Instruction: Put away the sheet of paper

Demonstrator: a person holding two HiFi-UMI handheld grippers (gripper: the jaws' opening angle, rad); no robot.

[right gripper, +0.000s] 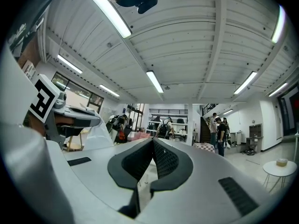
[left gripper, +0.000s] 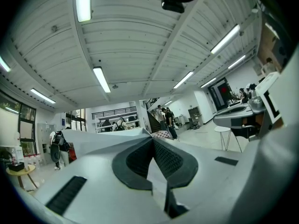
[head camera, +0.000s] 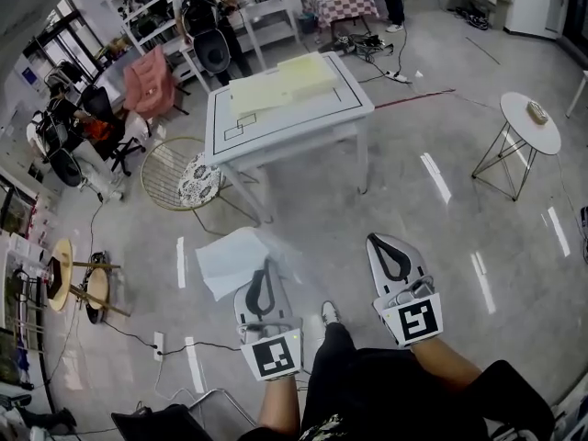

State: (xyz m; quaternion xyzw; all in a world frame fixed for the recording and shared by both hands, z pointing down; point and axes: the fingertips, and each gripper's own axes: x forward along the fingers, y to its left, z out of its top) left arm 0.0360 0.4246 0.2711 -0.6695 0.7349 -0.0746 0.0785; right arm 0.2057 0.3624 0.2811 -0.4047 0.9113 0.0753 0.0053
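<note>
Since only one edge is pinched in the left gripper (head camera: 265,272), the sheet of paper (head camera: 230,260) droops above the floor. Right gripper (head camera: 378,243) is pressed together, empty, not needed. My guess: the desk (head camera: 303,122) ahead is the drop spot.

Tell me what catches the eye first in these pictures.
The white sheet of paper stands out, pinched in the shut left tongs over the glossy grey floor, low in the head view. Ahead stands a white table with pale yellow sheets stacked on it. The right tongs are shut and empty.
</note>
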